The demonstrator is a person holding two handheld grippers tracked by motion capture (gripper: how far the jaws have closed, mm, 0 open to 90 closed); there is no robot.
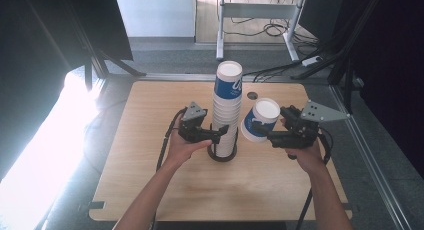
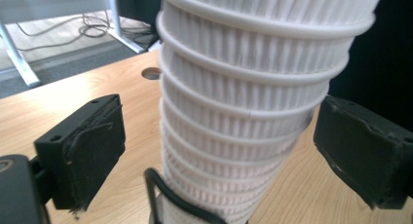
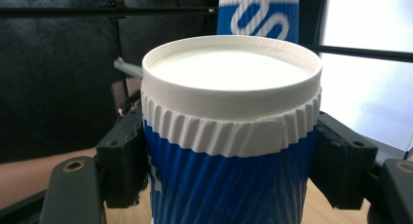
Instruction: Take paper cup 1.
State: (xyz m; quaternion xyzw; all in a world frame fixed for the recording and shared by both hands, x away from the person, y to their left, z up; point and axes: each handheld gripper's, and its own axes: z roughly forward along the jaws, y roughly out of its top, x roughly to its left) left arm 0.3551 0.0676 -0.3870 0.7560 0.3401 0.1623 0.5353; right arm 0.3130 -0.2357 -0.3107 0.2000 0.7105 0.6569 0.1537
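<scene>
A tall stack of blue-and-white ribbed paper cups (image 1: pixel 227 102) (image 2: pixel 243 97) stands in a black wire holder (image 1: pixel 222 155) (image 2: pixel 165 190) at the table's middle. My left gripper (image 1: pixel 224 134) (image 2: pixel 221 151) is open around the stack's lower part, one jaw on each side with a gap to the cups. Just right of the stack, above the table, a single blue-and-white cup (image 1: pixel 260 121) (image 3: pixel 229 136) hangs tilted with my right gripper (image 1: pixel 259 131) (image 3: pixel 231 160) shut on its sides. The stack's blue top (image 3: pixel 258 14) rises behind that cup.
The wooden table (image 1: pixel 150 155) has a round cable hole (image 1: pixel 252 95) behind the stack. Beyond its far edge are grey floor, a desk frame (image 1: pixel 260 12) and loose cables (image 1: pixel 280 70). Dark curtains flank both sides; bright glare lies at the left.
</scene>
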